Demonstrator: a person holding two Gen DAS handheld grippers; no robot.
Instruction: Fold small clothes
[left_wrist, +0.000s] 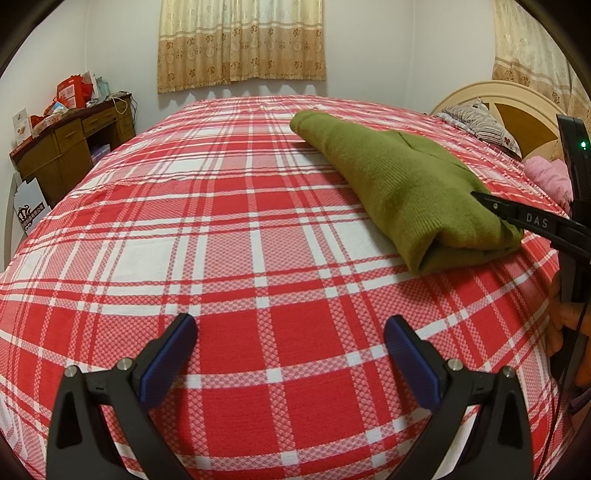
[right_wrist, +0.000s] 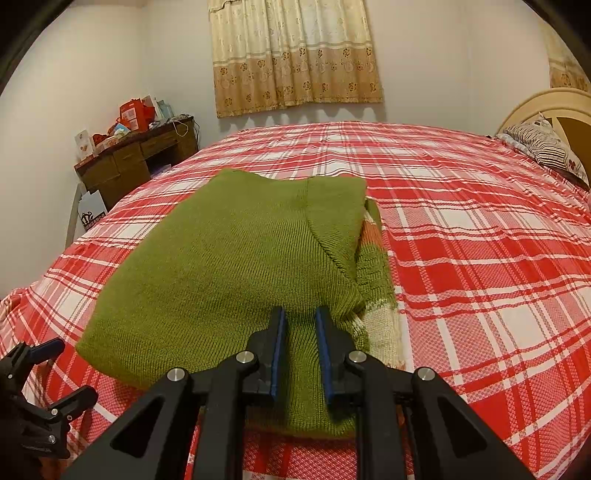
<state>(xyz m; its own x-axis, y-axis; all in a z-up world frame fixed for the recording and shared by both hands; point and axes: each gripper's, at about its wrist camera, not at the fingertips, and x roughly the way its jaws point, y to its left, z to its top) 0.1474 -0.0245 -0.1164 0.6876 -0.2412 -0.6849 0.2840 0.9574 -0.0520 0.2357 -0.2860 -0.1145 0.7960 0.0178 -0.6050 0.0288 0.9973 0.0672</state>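
Note:
A folded green knit sweater (right_wrist: 229, 266) lies on the red and white plaid bed (right_wrist: 480, 258); a cream and orange part shows at its right edge. It also shows in the left wrist view (left_wrist: 399, 188). My right gripper (right_wrist: 300, 325) is shut on the near edge of the sweater, with a thick fold of knit between the blue pads. Its finger reaches onto the sweater in the left wrist view (left_wrist: 517, 214). My left gripper (left_wrist: 290, 328) is open and empty over the bare bedspread, left of the sweater. It shows at the lower left of the right wrist view (right_wrist: 55, 373).
A wooden desk (left_wrist: 70, 147) with red boxes stands left of the bed. Striped pillows (left_wrist: 476, 125) and a pink cloth (left_wrist: 546, 177) lie by the headboard at the right. Curtains (left_wrist: 240, 40) hang on the far wall.

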